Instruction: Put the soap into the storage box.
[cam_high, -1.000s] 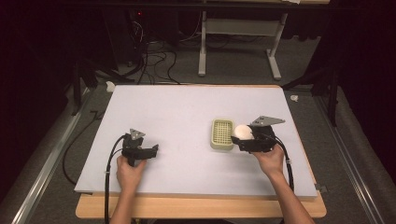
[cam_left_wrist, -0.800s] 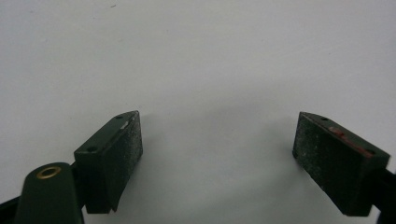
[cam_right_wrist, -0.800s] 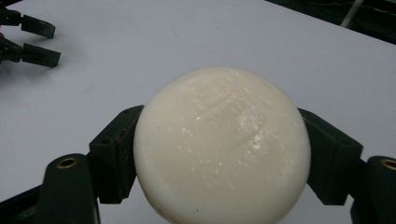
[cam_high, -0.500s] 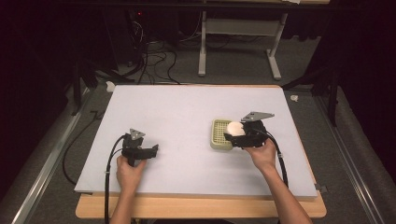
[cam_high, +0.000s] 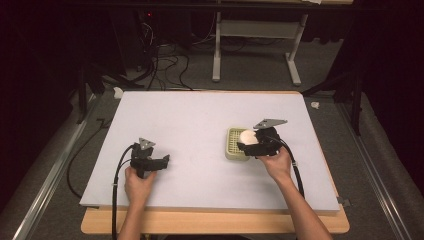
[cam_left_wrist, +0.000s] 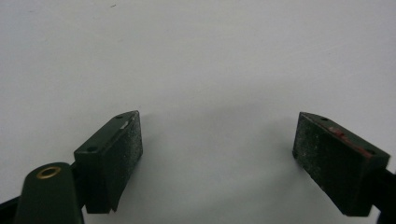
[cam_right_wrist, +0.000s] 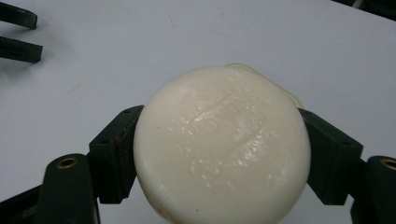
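Soap (cam_right_wrist: 223, 147) clamped, right hand-held gripper (cam_high: 256, 141) over dish (cam_high: 233, 145)

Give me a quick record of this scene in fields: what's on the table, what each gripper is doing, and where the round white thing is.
surface: pale table top on a wooden base
left gripper: open, jaws wide apart, nothing between them, low over bare table
right gripper: shut on the white round bar
white round bar: smooth, glossy, probably soap; held over the tray
tray: small, pale green, slatted, right of the table's centre
bar touching tray: cannot tell
floor behind table: cables and a stand's legs
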